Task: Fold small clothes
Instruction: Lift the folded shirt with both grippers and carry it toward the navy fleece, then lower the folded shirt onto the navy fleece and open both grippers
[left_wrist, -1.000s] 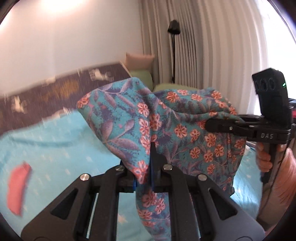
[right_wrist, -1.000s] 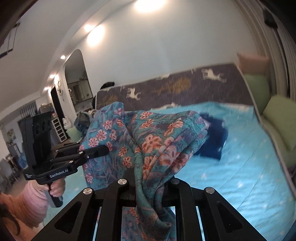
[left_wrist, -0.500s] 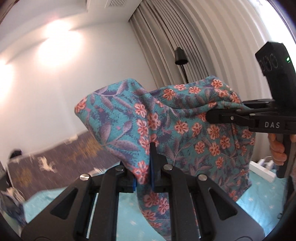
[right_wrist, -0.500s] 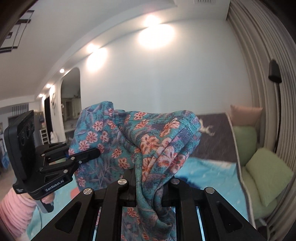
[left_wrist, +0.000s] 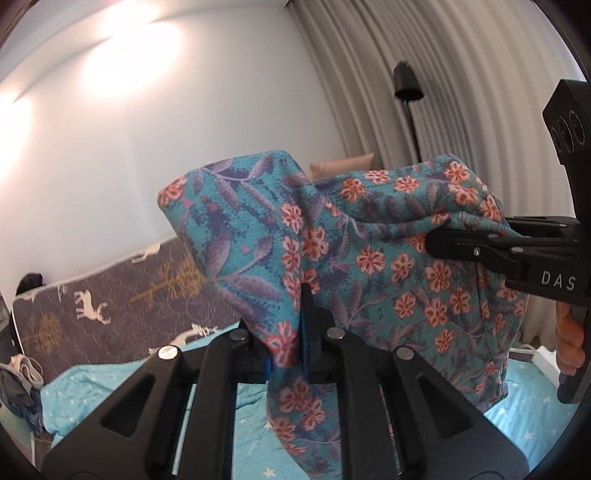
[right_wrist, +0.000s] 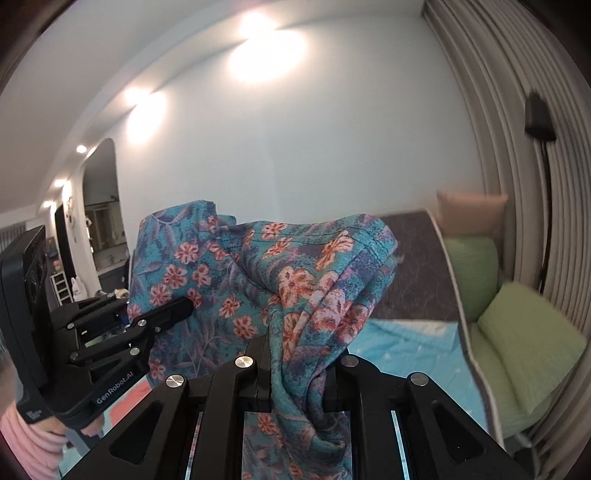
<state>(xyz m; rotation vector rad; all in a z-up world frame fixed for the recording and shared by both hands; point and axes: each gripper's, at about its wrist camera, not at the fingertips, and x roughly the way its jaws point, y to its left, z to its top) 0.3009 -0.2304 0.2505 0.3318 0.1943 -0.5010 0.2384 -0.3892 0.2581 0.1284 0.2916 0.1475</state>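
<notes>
Teal floral garment (left_wrist: 369, 258), held aloft over the bed (left_wrist: 110, 384).

Knit cloth with orange flowers, pinched at two points along its top edge: left gripper (left_wrist: 301, 332) pressed together on one fold, right gripper (right_wrist: 295, 365) pressed together on another, the rest hanging slack between and below. Since a second ago both have risen, so the garment is lifted off the bed's blue cover. Judged: lifted to shake out before laying flat. Beyond the bed: deer-print headboard panel (left_wrist: 110, 295), green cushions (right_wrist: 528, 321), pleated curtain (left_wrist: 461, 92).

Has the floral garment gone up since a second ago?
Yes. The garment rose: earlier it hung against the blue bedspread, now mostly against the wall.
</notes>
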